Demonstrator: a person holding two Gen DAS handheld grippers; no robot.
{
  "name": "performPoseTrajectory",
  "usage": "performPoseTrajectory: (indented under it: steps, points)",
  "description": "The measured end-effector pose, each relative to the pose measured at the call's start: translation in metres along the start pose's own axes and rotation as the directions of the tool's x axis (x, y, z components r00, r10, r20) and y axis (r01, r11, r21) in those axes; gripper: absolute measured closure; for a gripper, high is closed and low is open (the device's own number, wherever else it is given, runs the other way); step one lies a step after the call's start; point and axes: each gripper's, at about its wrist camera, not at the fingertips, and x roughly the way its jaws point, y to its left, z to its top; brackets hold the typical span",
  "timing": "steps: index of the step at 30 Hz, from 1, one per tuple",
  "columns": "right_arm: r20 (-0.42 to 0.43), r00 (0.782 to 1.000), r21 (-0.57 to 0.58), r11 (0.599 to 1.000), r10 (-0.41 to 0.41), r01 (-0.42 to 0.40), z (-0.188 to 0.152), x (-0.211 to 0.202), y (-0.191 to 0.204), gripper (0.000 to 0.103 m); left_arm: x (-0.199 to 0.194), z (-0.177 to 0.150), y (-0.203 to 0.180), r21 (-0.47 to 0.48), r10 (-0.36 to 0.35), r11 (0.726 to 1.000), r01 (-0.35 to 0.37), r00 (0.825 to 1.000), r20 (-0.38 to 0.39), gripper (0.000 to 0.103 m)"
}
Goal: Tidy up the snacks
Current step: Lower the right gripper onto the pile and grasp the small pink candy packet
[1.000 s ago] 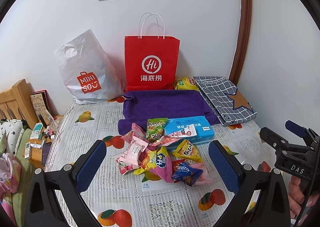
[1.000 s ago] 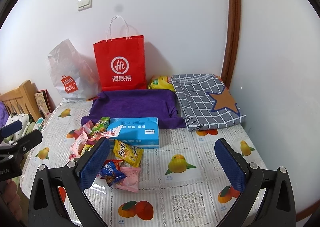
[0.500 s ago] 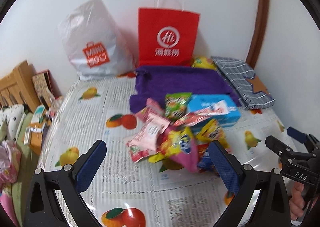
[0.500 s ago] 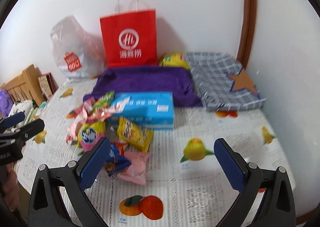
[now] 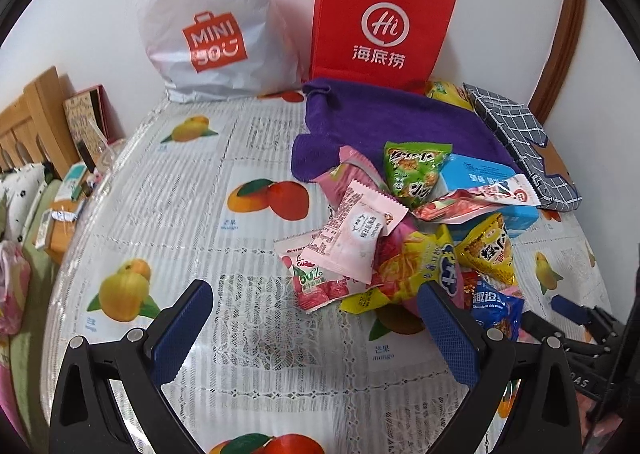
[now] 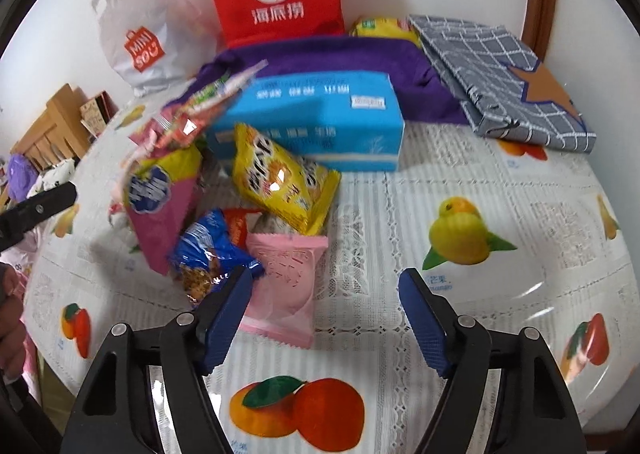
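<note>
Since a second earlier both my tools had dropped toward the table (image 6: 460, 182), so the snack pile (image 5: 400, 238) filled far more of each view, and the wall switch had slid out of sight. My right tool (image 6: 324, 314) was closing, no longer as wide as before, with only the edge of a pink packet (image 6: 284, 286) between its blue pads, which did not press it. A blue cookie packet (image 6: 208, 254) lay just beside its left pad. My left tool (image 5: 316, 330) stayed spread with bare cloth between its pads; the pile sat just ahead and to the right. Open table lay left of the pile. A blue tissue box (image 6: 316, 122) and purple cloth (image 5: 400, 122) bounded the pile behind.
</note>
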Motion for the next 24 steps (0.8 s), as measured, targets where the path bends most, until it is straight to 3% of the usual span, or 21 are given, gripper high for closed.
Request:
performPoseTrajectory:
  steps: [11,12,14,16,24]
  points:
    - [-0.023,1.000,-0.057,0.998,-0.011,0.010,0.002,0.030,0.009,0.028,0.015,0.006,0.002,0.005,-0.030,1.000,0.030,0.999,-0.013,0.001]
    - [-0.014,1.000,-0.079,0.997,-0.023,0.022,0.001,0.030,0.010,0.031,0.016,0.008,0.003,0.006,-0.033,0.999,0.033,0.999,-0.012,0.001]
    - [0.005,0.999,-0.100,0.994,-0.032,0.033,0.000,0.029,0.010,0.053,0.021,0.013,0.001,0.018,-0.024,1.000,0.024,1.000,-0.010,0.001]
    - [0.004,1.000,-0.092,0.995,-0.029,0.029,0.000,0.025,0.002,0.062,0.026,0.017,0.000,0.035,-0.008,0.999,0.009,1.000,-0.012,0.001]
    - [0.023,0.996,-0.010,0.996,-0.089,0.089,-0.005,0.016,-0.045,0.062,0.059,0.030,-0.008,0.112,-0.009,0.994,0.016,0.998,-0.062,0.004]
